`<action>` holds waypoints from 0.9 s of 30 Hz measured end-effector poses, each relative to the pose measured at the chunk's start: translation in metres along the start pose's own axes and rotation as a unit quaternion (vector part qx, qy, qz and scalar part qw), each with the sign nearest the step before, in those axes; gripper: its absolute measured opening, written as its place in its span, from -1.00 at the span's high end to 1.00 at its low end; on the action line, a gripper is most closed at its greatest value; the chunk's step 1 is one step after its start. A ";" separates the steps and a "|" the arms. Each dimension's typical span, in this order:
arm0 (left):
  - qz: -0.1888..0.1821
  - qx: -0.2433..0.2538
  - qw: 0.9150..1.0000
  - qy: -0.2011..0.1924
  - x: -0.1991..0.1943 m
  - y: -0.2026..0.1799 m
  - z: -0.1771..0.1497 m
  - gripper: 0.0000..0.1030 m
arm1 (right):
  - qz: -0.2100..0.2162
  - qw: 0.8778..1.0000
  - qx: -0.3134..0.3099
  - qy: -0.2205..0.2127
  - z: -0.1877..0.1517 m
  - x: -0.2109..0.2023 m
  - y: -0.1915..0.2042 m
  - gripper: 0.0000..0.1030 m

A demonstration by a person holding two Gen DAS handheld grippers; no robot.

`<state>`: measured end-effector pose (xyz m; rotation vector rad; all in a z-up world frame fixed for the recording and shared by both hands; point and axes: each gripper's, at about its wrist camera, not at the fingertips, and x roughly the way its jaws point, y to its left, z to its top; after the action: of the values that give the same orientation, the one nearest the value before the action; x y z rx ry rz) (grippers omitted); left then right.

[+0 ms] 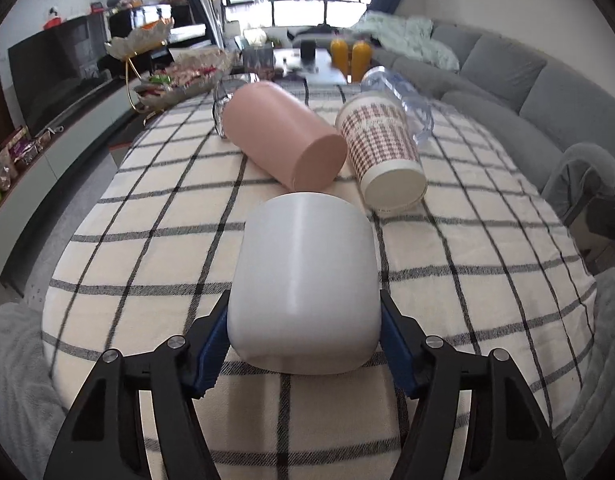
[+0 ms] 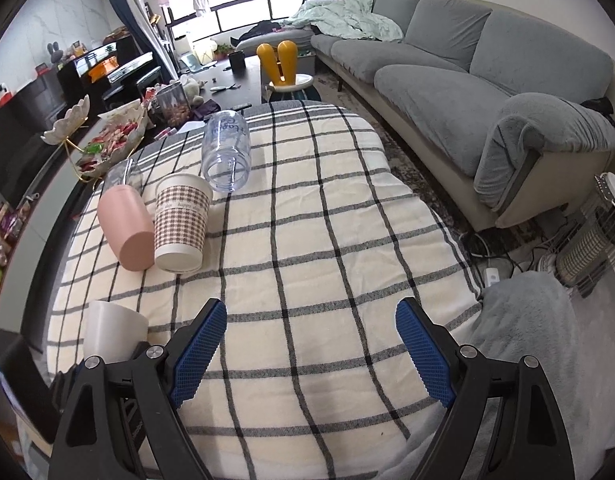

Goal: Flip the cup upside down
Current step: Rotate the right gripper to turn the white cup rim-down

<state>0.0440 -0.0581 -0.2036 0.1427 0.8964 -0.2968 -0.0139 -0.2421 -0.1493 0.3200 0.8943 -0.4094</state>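
Low in the frame's centre, the left gripper [image 1: 303, 344] clamps the smooth white plastic cup [image 1: 303, 284] near its rim, ready for turning; the right gripper [image 2: 310, 354] waits wide, holding nothing, over the checked tablecloth [image 2: 327, 220].

Even daylight is admitted through the blown-out, black-framed far windows [image 1: 299, 8], soft shadows are cast beneath the cups, and strong fisheye bending with dark vignetted corners is seen.
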 end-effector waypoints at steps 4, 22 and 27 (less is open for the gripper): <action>0.029 0.027 0.995 0.092 0.001 0.003 0.015 -0.29 | -0.007 1.000 0.008 0.001 0.008 -0.015 0.000 -0.68; 0.017 0.139 0.850 0.508 0.048 -0.017 0.061 -0.29 | 0.030 0.996 0.063 0.048 0.066 -0.021 -0.003 -0.68; 0.045 0.187 0.808 0.557 0.072 -0.029 0.061 -0.29 | 0.043 0.992 0.094 0.067 0.075 0.001 -0.014 -0.68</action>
<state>0.1223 -0.1146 -0.2226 0.7843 1.9939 -0.2885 0.0313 -0.2866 -0.1077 0.5627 0.9720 -0.3971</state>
